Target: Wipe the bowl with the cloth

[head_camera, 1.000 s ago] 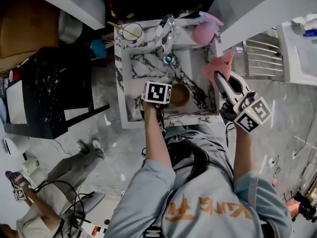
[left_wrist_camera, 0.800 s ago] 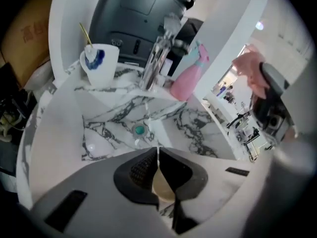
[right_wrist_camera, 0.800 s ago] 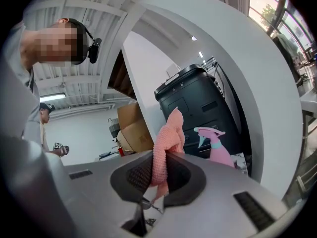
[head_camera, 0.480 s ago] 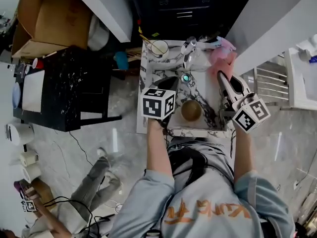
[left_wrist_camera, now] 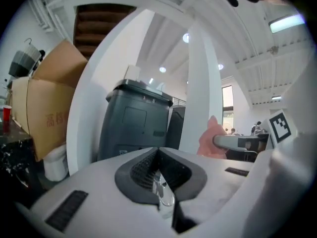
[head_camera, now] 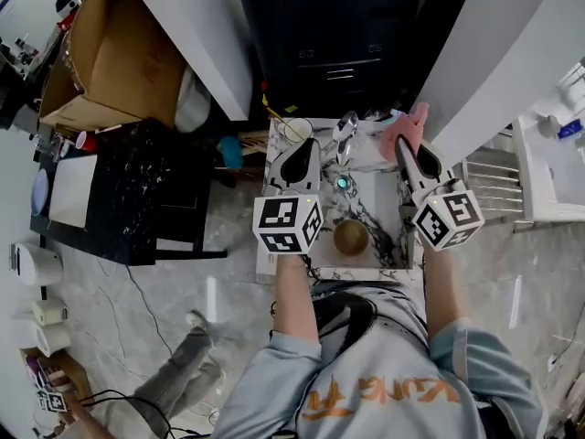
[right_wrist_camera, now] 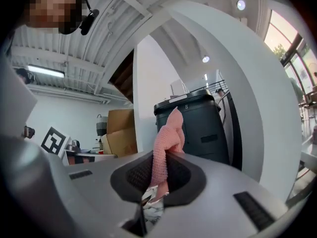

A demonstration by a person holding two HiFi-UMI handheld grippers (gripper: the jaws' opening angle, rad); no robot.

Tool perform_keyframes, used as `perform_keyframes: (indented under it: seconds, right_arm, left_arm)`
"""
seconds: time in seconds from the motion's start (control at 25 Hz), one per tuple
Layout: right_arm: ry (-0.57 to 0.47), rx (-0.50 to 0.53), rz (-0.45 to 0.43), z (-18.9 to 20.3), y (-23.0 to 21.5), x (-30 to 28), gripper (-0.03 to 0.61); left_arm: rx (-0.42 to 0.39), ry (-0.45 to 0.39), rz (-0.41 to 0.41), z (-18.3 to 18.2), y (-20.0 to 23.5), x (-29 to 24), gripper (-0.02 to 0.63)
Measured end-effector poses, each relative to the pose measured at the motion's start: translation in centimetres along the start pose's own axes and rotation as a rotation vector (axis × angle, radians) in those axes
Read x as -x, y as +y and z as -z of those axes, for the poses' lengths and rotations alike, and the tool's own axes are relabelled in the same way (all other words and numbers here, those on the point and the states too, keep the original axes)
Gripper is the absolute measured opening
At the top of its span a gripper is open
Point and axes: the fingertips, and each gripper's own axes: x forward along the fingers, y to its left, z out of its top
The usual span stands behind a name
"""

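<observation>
A brown bowl (head_camera: 351, 237) sits upright in the marble sink (head_camera: 388, 262), below and between both grippers. My left gripper (head_camera: 302, 154) is held above the sink's left side, pointing away from me; its jaws are shut with nothing between them (left_wrist_camera: 159, 157). Over the sink's right edge, my right gripper (head_camera: 403, 146) is shut on a pink cloth (head_camera: 409, 128). That cloth (right_wrist_camera: 167, 143) stands up out of the jaws in the right gripper view. In the left gripper view the pink cloth (left_wrist_camera: 212, 138) and the right gripper (left_wrist_camera: 242, 142) show to the right.
A faucet (head_camera: 345, 128) and a cup (head_camera: 295, 131) stand on the sink's far rim. A black marble table (head_camera: 119, 190) and cardboard box (head_camera: 101, 62) are at left, a white rack (head_camera: 484, 186) at right. A dark grey bin (left_wrist_camera: 133, 118) lies ahead. A person (head_camera: 55, 401) crouches at lower left.
Both grippers have risen from the sink and now point away from me, level with each other. The left gripper left the bowl, which stays in the sink. The head view shifted.
</observation>
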Motion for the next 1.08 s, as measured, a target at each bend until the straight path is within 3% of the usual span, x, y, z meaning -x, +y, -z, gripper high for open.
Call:
perform_keyframes:
  seconds: [0.12,0.24,0.72,1.08]
  right_arm:
    - [-0.016,0.042,0.025,-1.0,-0.1,0.0,0.049]
    - [-0.018,0.058,0.042,-1.3,-0.3,0.2,0.049]
    - [-0.014,0.099,0.052,-1.2,-0.7,0.6,0.049]
    - [-0.016,0.133,0.046,-1.1,0.4,0.9,0.049]
  left_arm:
    - [-0.039,-0.087,-0.031,-2.0,-0.4,0.2,0.025]
    - [-0.043,-0.121,-0.045,-2.8,-0.6,0.3,0.025]
    - [0.012,-0.131,-0.053,-2.1,-0.3,0.2,0.023]
    - [-0.014,-0.120,-0.044,-1.5,-0.4,1.0,0.021]
